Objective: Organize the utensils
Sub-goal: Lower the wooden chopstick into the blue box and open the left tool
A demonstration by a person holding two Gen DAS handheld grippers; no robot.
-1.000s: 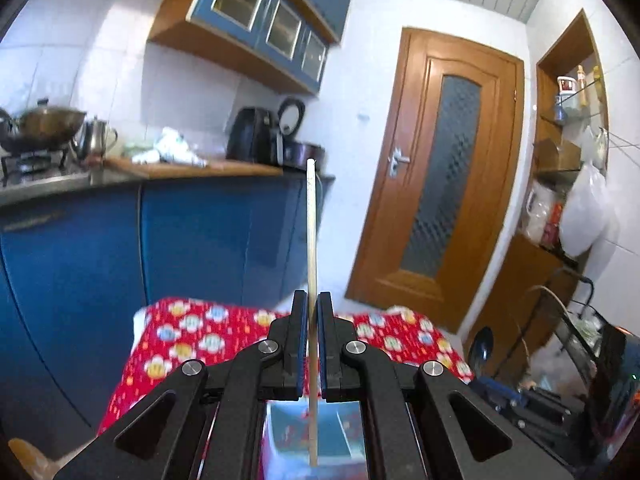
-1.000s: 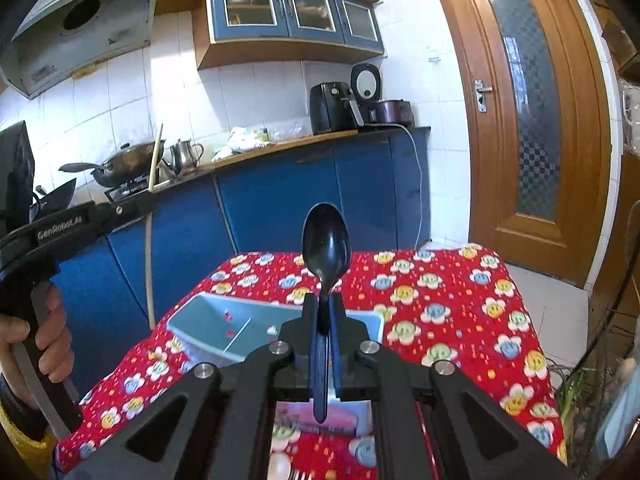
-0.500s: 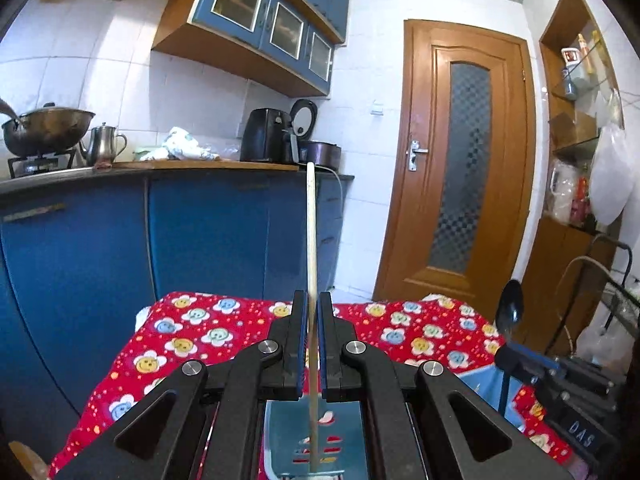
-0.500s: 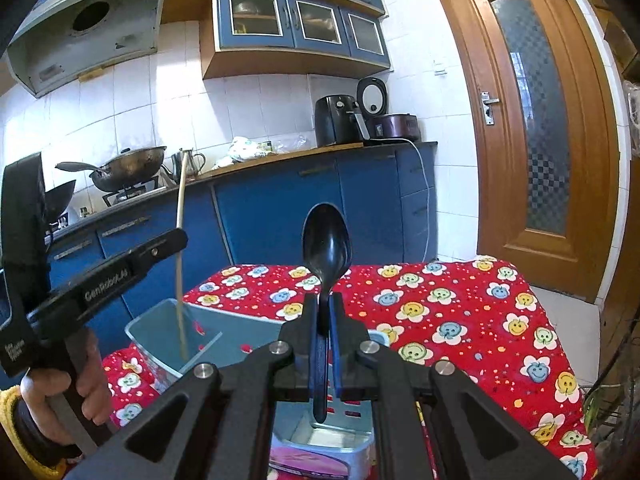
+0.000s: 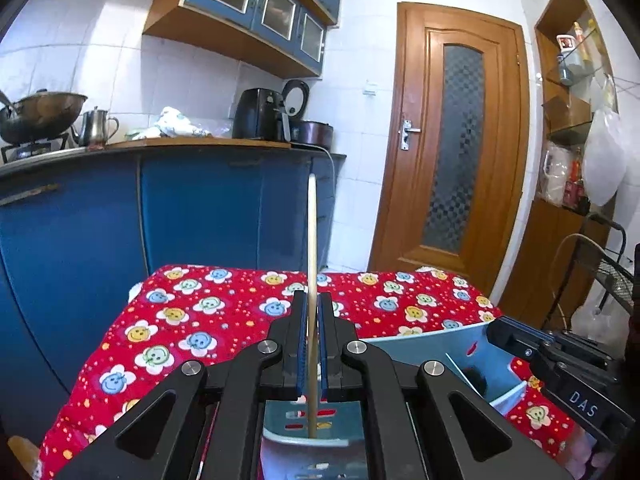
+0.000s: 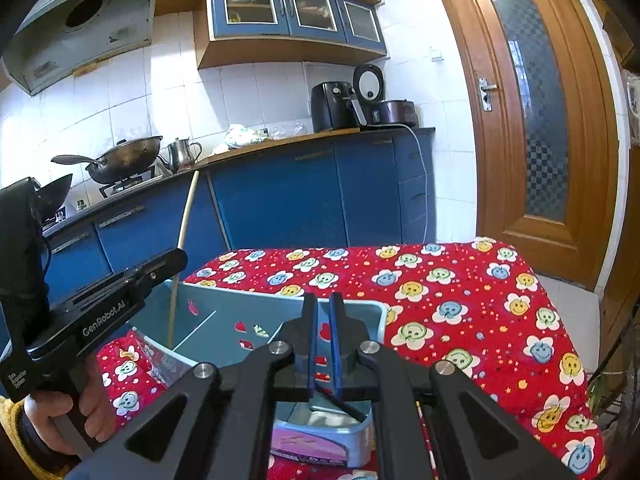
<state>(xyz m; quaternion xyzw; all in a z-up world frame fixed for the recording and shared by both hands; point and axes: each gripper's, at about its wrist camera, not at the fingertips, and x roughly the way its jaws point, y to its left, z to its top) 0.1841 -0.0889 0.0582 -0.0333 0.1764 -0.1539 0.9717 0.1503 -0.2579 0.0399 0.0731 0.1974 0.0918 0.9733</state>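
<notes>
My left gripper [image 5: 312, 296] holds a pale wooden chopstick [image 5: 312, 240] upright, its lower end down on the floor of the blue-grey basket [image 5: 440, 344]. The jaws are just starting to open with the stick still between the pads. The right wrist view shows that gripper [image 6: 172, 258] and the chopstick [image 6: 184, 232] at the basket's [image 6: 280, 299] left compartment. My right gripper [image 6: 323, 300] is shut to a thin slit with nothing standing in it. The black spoon [image 6: 344, 404] slants in the basket below it, and its bowl [image 5: 476, 380] shows near the right gripper [image 5: 504, 326].
The basket sits on a table with a red flowered cloth [image 6: 460, 288]. A pink package [image 6: 312, 444] lies under the basket's near end. A hand [image 6: 60, 412] grips the left handle. Blue cabinets [image 5: 200, 208], a wooden door [image 5: 452, 152] and a wire rack [image 5: 612, 272] surround the table.
Both grippers sank toward the basket. The spoon that stood upright in the right gripper has dropped out and now lies in the basket. The chopstick's lower end reached the basket floor.
</notes>
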